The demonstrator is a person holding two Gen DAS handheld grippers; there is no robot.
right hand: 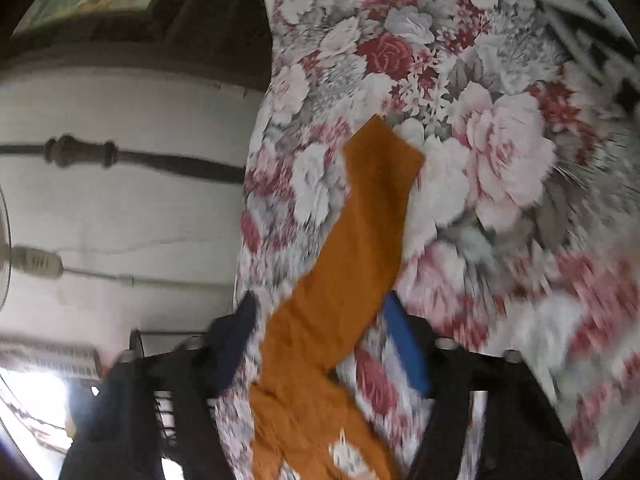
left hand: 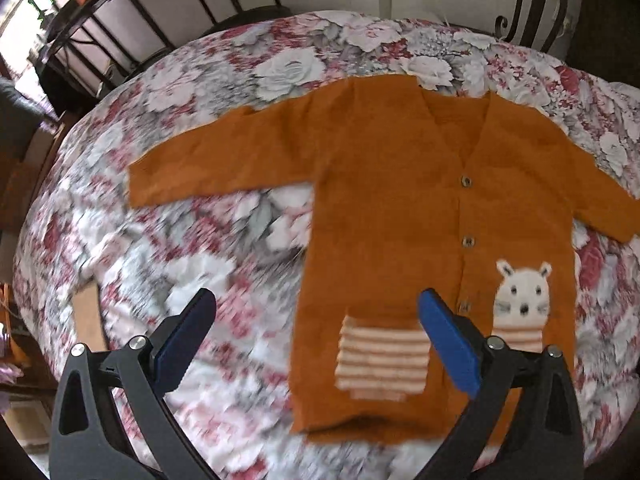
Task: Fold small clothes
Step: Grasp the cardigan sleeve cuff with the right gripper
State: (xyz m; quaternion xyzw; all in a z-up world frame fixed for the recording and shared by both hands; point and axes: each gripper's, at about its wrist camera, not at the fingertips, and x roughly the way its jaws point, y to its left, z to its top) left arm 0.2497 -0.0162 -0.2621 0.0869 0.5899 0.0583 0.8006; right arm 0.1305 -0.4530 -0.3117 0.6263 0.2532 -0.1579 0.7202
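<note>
**On the floral tabletop: cardigan flat, both tongs spread**

On the floral cloth (left hand: 248, 60) we see the orange cardigan (left hand: 384, 184) spread face up, buttoned, sleeves out to both sides. Striped pocket (left hand: 382, 360) and white cat patch (left hand: 522, 292) sit near the hem. Our left tongs (left hand: 316, 336) hang above the hem, wide apart, gripping nothing. Our right tongs (right hand: 320, 344) are also apart, straddling one sleeve (right hand: 360, 240); contact unclear due to blur. Metal chair backs (left hand: 168, 12) stand behind the tabletop.
</note>
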